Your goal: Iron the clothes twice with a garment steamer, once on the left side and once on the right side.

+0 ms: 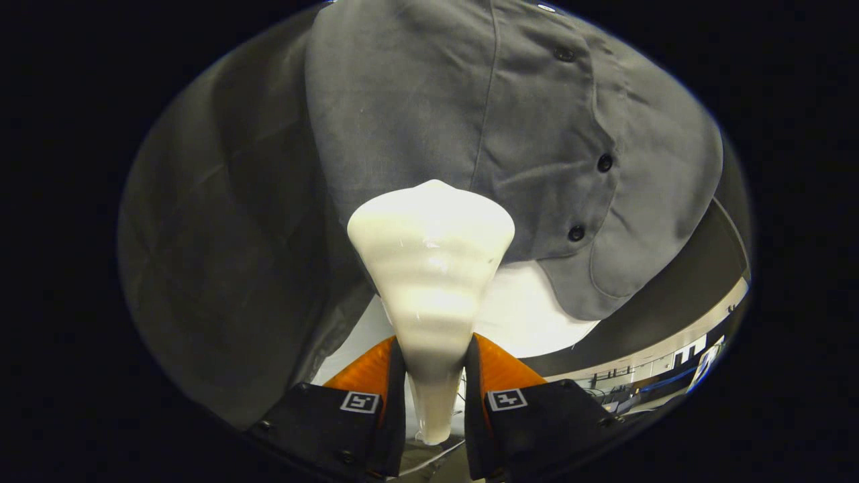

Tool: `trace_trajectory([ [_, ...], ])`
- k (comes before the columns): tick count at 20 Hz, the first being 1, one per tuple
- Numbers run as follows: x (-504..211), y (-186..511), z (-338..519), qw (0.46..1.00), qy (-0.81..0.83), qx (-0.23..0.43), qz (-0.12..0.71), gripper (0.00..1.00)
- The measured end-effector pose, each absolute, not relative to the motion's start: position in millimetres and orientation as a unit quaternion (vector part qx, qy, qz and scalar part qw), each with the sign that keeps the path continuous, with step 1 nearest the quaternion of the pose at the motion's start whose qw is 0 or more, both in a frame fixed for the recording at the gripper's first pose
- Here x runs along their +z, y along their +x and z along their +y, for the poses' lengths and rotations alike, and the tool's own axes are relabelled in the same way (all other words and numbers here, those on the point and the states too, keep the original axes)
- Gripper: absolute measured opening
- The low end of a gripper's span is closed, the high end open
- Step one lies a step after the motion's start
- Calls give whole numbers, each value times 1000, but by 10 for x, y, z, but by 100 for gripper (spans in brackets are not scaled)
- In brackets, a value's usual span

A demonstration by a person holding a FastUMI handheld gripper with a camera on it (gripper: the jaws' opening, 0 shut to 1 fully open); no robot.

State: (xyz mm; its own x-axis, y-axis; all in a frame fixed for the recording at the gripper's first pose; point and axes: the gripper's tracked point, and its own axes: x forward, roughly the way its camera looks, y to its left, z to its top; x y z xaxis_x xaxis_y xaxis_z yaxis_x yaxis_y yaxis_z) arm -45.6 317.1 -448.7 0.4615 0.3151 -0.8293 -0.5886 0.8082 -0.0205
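Note:
A white cone-shaped garment steamer head (429,268) stands between my fingers, its narrow neck pinched by both of them and its wide end pointing forward. The gripper (435,365) is shut on that neck. Straight ahead hangs a grey button-up shirt (416,114), and the steamer's wide end sits against or very close to its lower front. Three dark buttons (604,162) run down the placket, which lies to the right of the steamer head. The shirt's curved hem (590,295) ends just right of the steamer. A sleeve (201,241) hangs at the left.
A white surface (523,315) shows below the hem, behind the steamer. A dark curved band (671,302) runs beyond the hem at the right, with a lit room and furniture (671,372) past it.

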Motion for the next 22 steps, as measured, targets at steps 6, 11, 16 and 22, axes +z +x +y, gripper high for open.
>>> trace_trajectory([
  [6, -3470, -88, 3156, 874, -123, 273, 382, 44],
  [11, -2378, 239, 2972, 902, -88, 275, 320, 44],
  [16, -1322, 620, 2541, 933, -65, 259, 242, 44],
  [22, -329, 913, 1750, 961, -45, 222, 160, 44],
])
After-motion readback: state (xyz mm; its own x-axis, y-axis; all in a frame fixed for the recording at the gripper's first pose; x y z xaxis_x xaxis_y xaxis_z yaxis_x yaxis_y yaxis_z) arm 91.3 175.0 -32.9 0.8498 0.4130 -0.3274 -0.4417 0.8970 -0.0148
